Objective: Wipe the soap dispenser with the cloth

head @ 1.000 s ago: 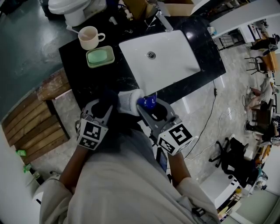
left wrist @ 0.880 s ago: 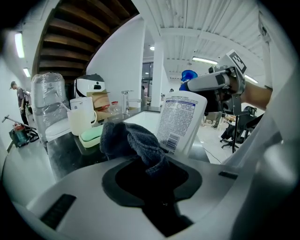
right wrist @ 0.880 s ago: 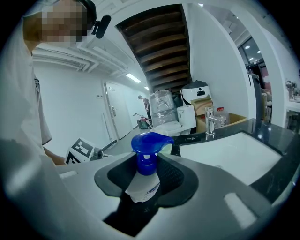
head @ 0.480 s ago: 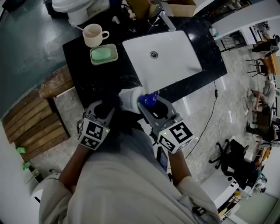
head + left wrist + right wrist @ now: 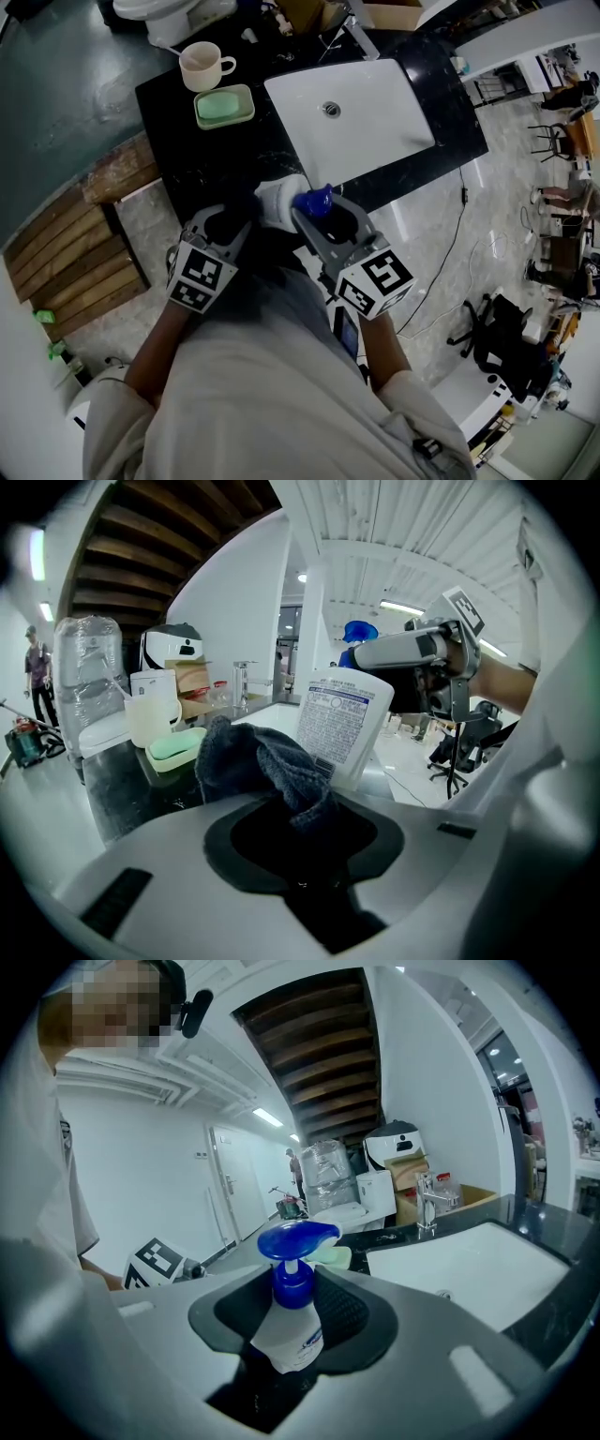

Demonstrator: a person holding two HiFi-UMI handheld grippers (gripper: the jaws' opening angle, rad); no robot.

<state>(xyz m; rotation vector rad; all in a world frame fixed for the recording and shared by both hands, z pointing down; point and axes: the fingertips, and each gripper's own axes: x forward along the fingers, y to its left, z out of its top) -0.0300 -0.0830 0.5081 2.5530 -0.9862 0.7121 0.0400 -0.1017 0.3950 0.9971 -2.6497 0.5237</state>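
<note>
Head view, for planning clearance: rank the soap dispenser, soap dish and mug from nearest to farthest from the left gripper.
1. Soap dispenser, just right of the left gripper.
2. Soap dish, farther along the counter.
3. Mug, beyond the dish.

White sink [image 5: 375,122] set in black counter [image 5: 216,164], glossy grey floor [image 5: 487,216].

the soap dispenser [image 5: 292,1335] is smooth white plastic, with a glossy blue plastic pump and a printed label on its back. the cloth [image 5: 262,761] is dark grey-blue fabric with a rough, nubbly pile. the right hand-held gripper [image 5: 292,1290] has a matt grey plastic shell and black ribbed pads [image 5: 339,1309]; the left hand-held gripper [image 5: 291,810] shows the same matt grey. the worktop [image 5: 225,159] is glossy black stone with pale veins, the sink [image 5: 375,112] glossy white, the faucet [image 5: 427,1206] shiny metal. the slatted floor mat [image 5: 75,253] is brown wood.
</note>
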